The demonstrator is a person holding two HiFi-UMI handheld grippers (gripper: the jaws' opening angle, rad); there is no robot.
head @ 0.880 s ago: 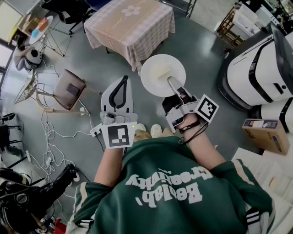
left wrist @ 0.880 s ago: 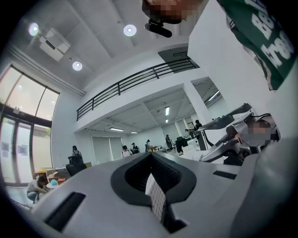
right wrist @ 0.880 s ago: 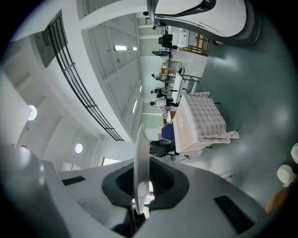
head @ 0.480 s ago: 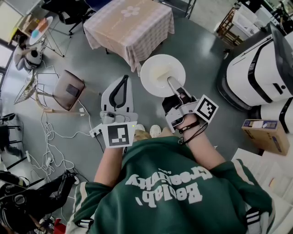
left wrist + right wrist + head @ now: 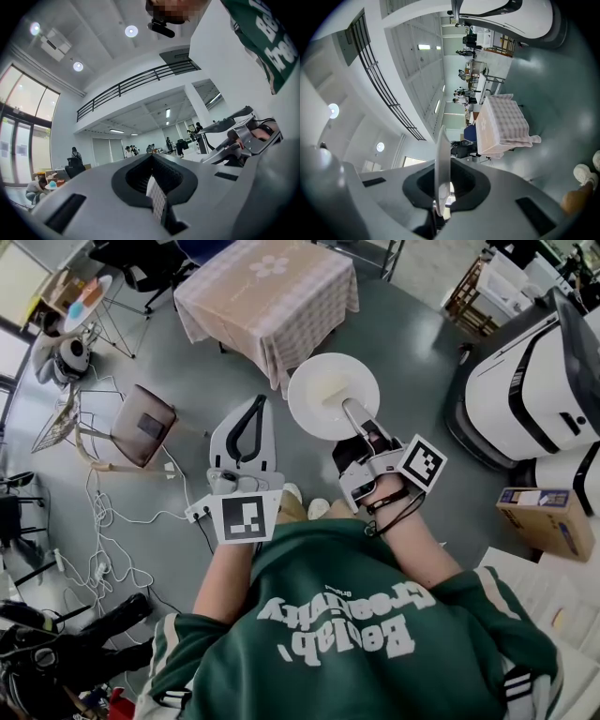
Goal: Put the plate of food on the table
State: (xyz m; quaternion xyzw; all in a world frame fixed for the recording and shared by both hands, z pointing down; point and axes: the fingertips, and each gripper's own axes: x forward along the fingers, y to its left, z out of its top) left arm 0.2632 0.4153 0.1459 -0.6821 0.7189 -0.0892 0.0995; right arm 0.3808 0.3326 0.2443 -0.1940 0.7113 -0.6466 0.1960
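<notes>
A round white plate (image 5: 328, 390) hangs level over the grey floor, just short of the table's near corner. My right gripper (image 5: 349, 407) is shut on its near rim. In the right gripper view the plate (image 5: 442, 159) shows edge-on, clamped in my right gripper (image 5: 439, 199). A pale patch lies on the plate; I cannot make out what it is. The table (image 5: 267, 287) with a checked beige cloth stands ahead, also seen as the table (image 5: 502, 124) in the right gripper view. My left gripper (image 5: 255, 401) is to the plate's left, shut and holding nothing; in its own view the left gripper (image 5: 151, 157) has its jaws meeting.
A large white machine (image 5: 525, 381) stands at the right, with a cardboard box (image 5: 544, 517) below it. A brown seat (image 5: 142, 423) and loose cables (image 5: 103, 521) lie on the floor at the left. The person's shoes (image 5: 319, 507) show beneath the grippers.
</notes>
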